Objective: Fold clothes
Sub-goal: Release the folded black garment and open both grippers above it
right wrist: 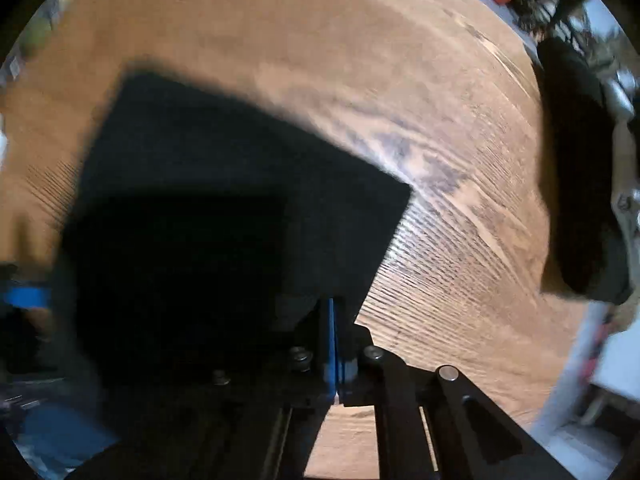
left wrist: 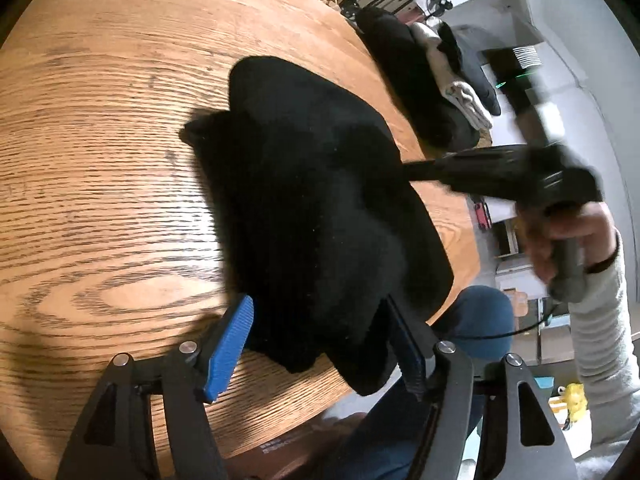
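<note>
One black garment [left wrist: 312, 208] lies mid-frame on the tabletop [left wrist: 100, 160], soft, light and floppy. Your right tongs [right wrist: 334, 344] are pressed together, pinching its edge; your left tongs [left wrist: 320, 344] are spread around its near corner. Grip hems.

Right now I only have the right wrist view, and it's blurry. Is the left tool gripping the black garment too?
Observer: No. The left tool is open. Its blue pads stand apart on either side of the black garment's near edge.
Operator: Does that near edge lie flat on the table?
Observer: Not all of it. Part hangs past the rim of the table, above the person's blue trousers.
Operator: What is the dark pile at my right?
Observer: It is a pile of folded clothes, mostly black, with a beige piece in it.
</note>
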